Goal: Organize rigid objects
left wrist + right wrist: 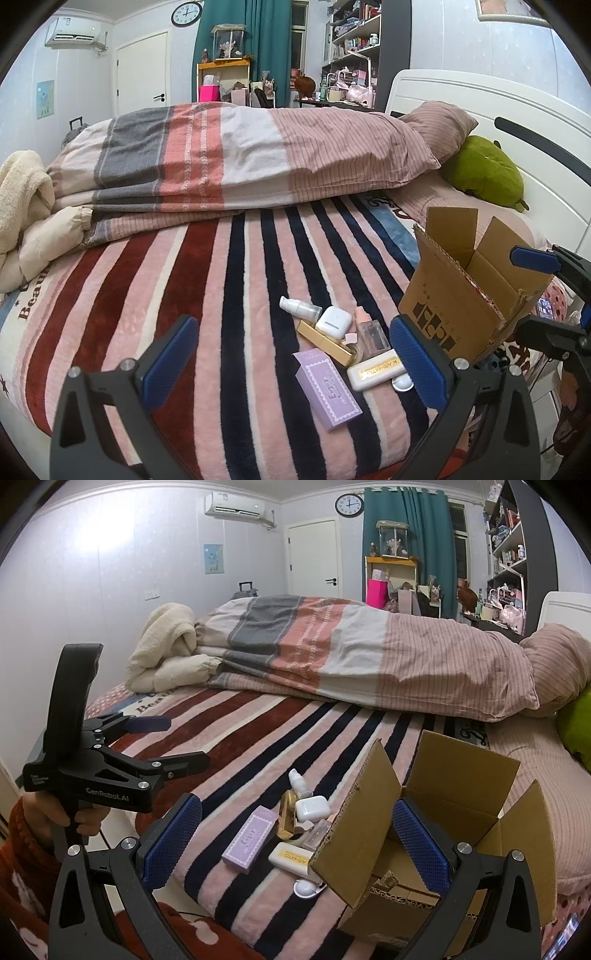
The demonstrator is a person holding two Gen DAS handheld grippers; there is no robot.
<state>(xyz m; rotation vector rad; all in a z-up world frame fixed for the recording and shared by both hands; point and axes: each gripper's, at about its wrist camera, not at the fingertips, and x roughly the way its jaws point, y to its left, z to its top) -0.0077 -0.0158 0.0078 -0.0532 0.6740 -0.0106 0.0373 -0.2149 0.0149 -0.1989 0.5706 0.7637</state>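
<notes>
The lilac carton [328, 387] lies on the striped bed [221, 295], beside the cardboard box [461, 295]; likely light and stiff, best pinched across its long sides. Both grippers' jaws stand apart, empty.

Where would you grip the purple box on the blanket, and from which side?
Grip the purple box across its two long sides, coming from above at its near end; it lies flat, and only its far end sits close to the gold box.
</notes>
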